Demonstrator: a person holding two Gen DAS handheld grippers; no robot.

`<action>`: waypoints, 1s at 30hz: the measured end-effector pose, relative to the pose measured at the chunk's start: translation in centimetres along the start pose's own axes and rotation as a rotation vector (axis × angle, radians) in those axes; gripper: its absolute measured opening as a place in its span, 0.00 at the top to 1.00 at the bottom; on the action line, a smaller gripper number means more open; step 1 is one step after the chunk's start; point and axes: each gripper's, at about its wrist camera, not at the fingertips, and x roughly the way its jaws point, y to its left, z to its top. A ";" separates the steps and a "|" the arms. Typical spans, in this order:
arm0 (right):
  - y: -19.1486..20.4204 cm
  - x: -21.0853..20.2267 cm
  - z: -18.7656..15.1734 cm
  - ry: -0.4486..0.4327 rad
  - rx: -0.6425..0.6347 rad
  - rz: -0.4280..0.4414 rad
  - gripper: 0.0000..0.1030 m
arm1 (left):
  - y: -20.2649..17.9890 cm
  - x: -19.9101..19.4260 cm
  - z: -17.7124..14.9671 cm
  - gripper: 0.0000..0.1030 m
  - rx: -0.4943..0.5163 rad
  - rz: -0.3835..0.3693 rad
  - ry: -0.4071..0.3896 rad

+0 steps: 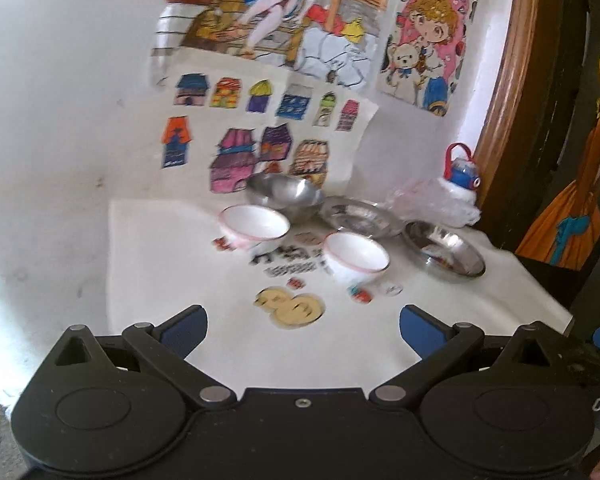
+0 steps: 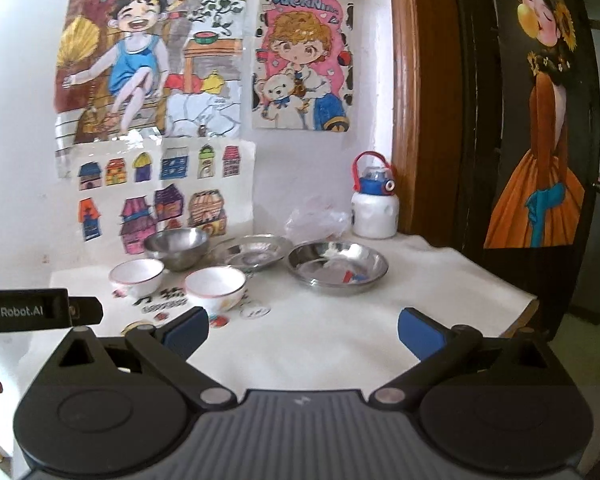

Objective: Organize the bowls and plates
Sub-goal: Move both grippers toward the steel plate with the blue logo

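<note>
Two white bowls with pink rims stand on the white table: one at the left (image 1: 254, 224) (image 2: 137, 274), one nearer the middle (image 1: 356, 256) (image 2: 215, 285). Behind them sits a steel bowl (image 1: 286, 192) (image 2: 177, 246). To its right lie a flat steel plate (image 1: 360, 216) (image 2: 256, 254) and a deeper steel plate (image 1: 444, 250) (image 2: 338, 266). My left gripper (image 1: 303, 330) is open, hovering over the table's near part, short of the bowls. My right gripper (image 2: 303, 332) is open too, empty, in front of the deeper plate.
A white water bottle with a red handle (image 2: 374, 204) (image 1: 462, 172) and a crumpled clear plastic bag (image 2: 318, 220) stand at the back right by the wall. Drawings cover the wall (image 2: 152, 80). The table edge (image 2: 528, 300) drops off at the right, beside a dark door (image 2: 540, 120).
</note>
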 end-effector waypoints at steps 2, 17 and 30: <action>0.7 -1.1 -0.8 -0.004 0.000 0.006 0.00 | 0.7 -0.8 -0.9 0.01 0.005 0.013 -0.002; 2.4 -0.5 -2.1 0.017 0.045 0.069 0.00 | 2.1 0.5 -1.2 0.01 0.110 0.025 0.009; -0.4 14.6 1.1 0.111 0.258 0.110 0.00 | 2.3 13.5 5.6 0.01 0.311 -0.086 0.064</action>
